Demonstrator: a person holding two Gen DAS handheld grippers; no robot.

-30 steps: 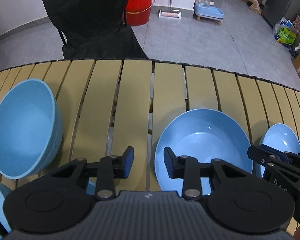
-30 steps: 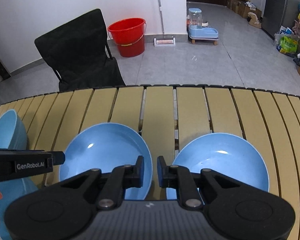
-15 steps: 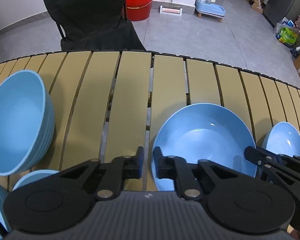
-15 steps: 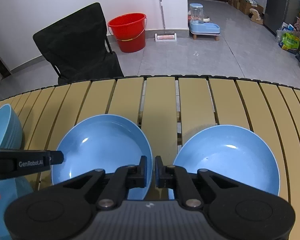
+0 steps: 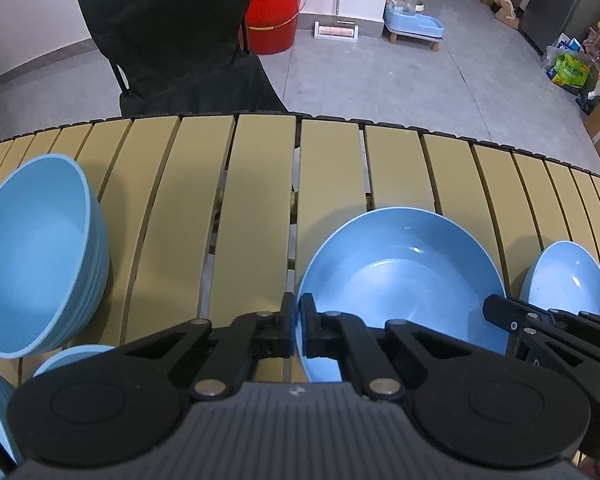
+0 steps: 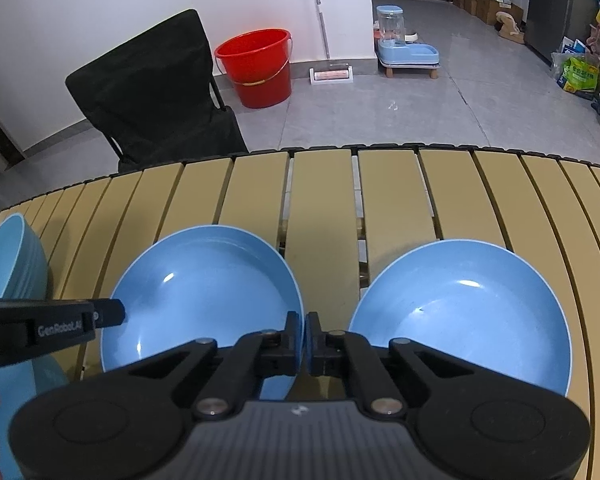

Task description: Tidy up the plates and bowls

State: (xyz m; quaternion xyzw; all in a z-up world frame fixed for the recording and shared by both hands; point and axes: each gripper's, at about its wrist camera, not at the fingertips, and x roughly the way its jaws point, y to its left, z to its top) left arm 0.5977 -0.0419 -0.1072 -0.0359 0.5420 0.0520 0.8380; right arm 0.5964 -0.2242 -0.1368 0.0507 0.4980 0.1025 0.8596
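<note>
A: How do the two grippers sit?

B: Both point steeply down at the slatted table [image 5: 260, 208]. The left gripper [image 5: 295, 330], at lower centre of its view, is clamped on the left rim of the middle blue plate [image 5: 400, 280]; the rim runs between its pads. The right gripper [image 6: 302, 344] pinches the same plate [image 6: 204, 292] on its opposite rim, at lower centre of its view.

A: So the plate is held from both sides?

B: Yes, one tool on each edge, both clenched.

A: What lies around it?

B: A second blue plate [image 6: 460, 312] lies just beside it, lower right in the right view. A deep blue bowl [image 5: 36, 256] stands at the left edge of the left view, with more blue dishes [image 5: 68, 356] cut off in the lower left corner.

A: Any open room?

B: The upper half of the tabletop is bare up to its far edge. Beyond that stand a black chair [image 6: 152, 92] and a red bucket [image 6: 258, 66] on the grey floor.
</note>
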